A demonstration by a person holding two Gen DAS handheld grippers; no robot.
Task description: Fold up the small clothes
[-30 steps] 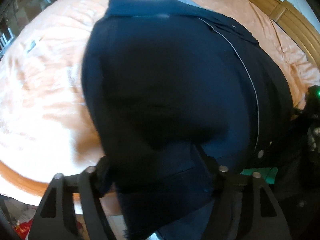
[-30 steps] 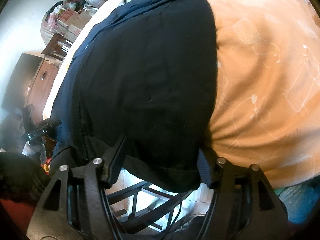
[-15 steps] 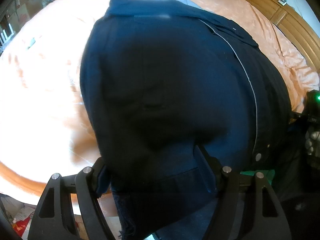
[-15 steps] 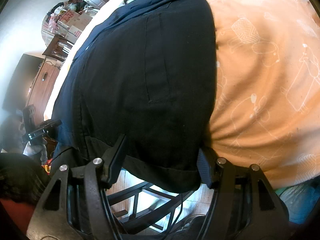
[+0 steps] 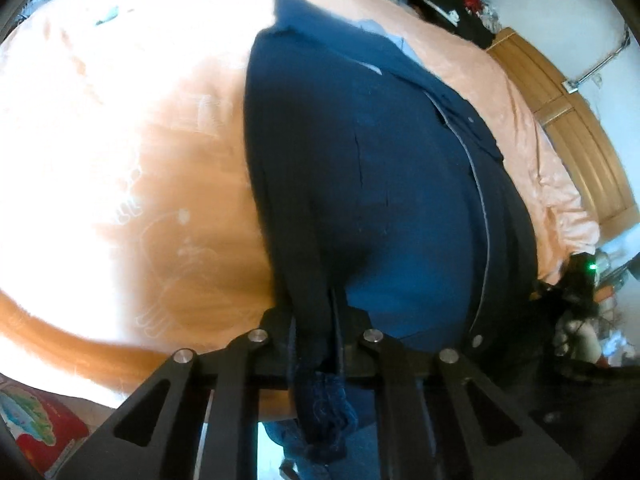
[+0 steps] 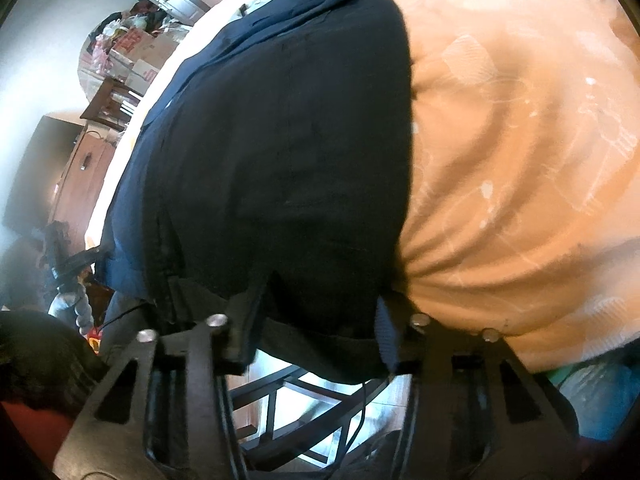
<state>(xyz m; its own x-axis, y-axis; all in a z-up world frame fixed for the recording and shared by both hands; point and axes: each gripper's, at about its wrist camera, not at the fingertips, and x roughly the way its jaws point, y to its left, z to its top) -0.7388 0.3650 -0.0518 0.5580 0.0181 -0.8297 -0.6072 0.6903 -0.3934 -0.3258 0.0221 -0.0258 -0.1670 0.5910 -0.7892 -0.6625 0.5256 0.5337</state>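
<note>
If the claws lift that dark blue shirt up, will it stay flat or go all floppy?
Probably floppy: the dark blue shirt already bunches into a narrow wad inside the left claw, and its hem droops over the edge of the bed at the right claw. It looks thin, so likely light.

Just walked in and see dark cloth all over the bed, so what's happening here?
A person with two handheld grippers is folding a navy garment spread on the peach bedsheet. The left gripper is shut on its near hem. The right gripper is open, straddling the hem at the bed's edge.
</note>
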